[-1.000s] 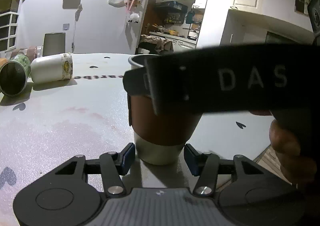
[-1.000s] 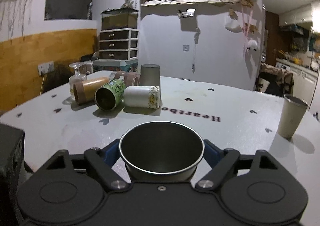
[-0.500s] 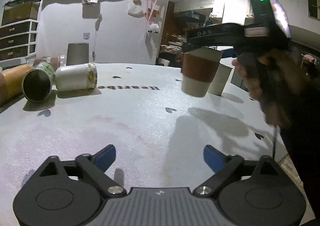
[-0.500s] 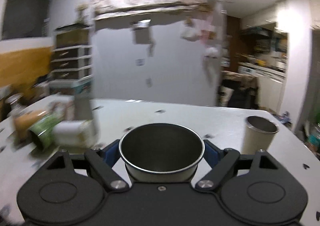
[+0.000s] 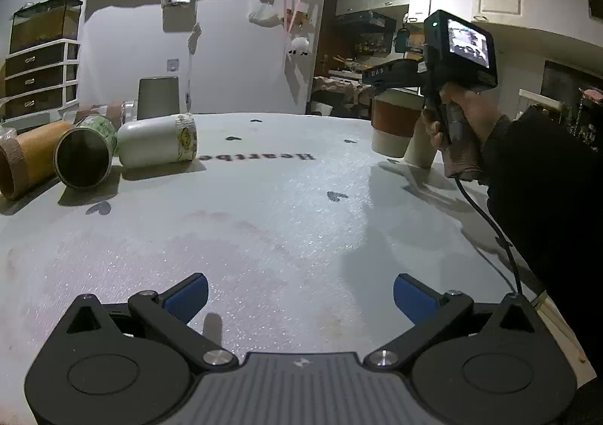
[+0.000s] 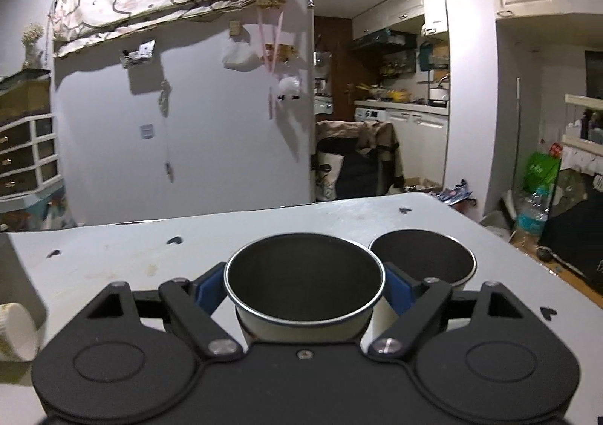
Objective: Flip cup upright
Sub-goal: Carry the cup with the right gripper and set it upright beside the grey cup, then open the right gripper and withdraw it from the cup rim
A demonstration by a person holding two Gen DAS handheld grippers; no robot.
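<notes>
- Brown-sleeved and steel-rimmed, the cup (image 6: 305, 293) sits mouth-up between the blue pads of the right gripper (image 6: 303, 283), which are clamped on its wall just under the rim; a second ago it was in the same grip at the near middle of the table.
- In the left wrist view the cup (image 5: 392, 127) is now at about 2 o'clock, far across the table (image 5: 286, 206), its base low over the surface or just touching; I cannot tell which.
- A pale upright cup (image 6: 424, 261) stands immediately at 3 o'clock of the held one, rims close together; half a second ago it was further off, so the carry has ended beside it.
- The hand (image 5: 458, 123) on the right gripper's handle has travelled from close in front of the left camera out to that far corner.
- The left gripper (image 5: 299, 291) has its fingers wide apart with nothing between them; a second ago they flanked the cup's base, so it has let go and pulled back.
- At 10 o'clock a white cup (image 5: 156, 140), a green cup (image 5: 84, 155) and an orange cup (image 5: 28, 161) lie on their sides, unchanged.
- My judgement: this cup's flip is done and only the release remains; opening carefully matters, since the neighbour is close enough to be knocked.
</notes>
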